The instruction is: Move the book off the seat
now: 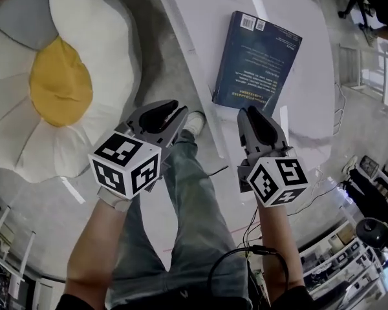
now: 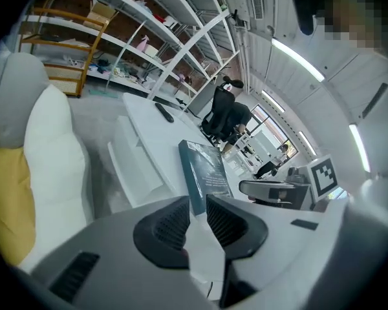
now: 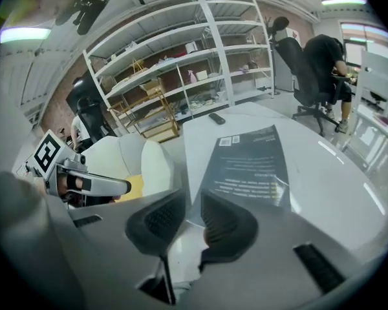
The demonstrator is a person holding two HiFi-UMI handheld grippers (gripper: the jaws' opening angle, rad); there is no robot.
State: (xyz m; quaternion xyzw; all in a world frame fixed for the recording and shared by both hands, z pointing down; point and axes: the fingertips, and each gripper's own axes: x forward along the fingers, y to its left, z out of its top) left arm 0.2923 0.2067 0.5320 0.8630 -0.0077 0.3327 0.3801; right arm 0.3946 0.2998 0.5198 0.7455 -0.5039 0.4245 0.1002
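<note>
A workroom with a grey floor (image 1: 149, 70) and long white metal shelving (image 3: 181, 76) along a brick wall holds a white tabletop (image 1: 207, 18). Beside it on the floor lies a big fried-egg cushion (image 1: 58, 76), white with a yellow yolk. The dark blue book (image 1: 258, 60) lies flat on the tabletop, back cover up, its barcode end away from the person and its near short edge close to the tabletop's near rim. A black remote (image 3: 216, 118) lies farther along the same surface, well apart from the book.

The left tool (image 1: 171, 112) hangs over the floor just short of the tabletop's edge. Its jaws stand a narrow gap apart with nothing between them. The right tool (image 1: 252, 116) hovers just before the book's near edge, its jaws likewise narrow and empty, the book ahead of them rather than between the pads.

Below both tools show the person's jeans leg (image 1: 194, 212) and a pale shoe (image 1: 194, 123). In the background someone sits in a black office chair (image 3: 317, 63).
</note>
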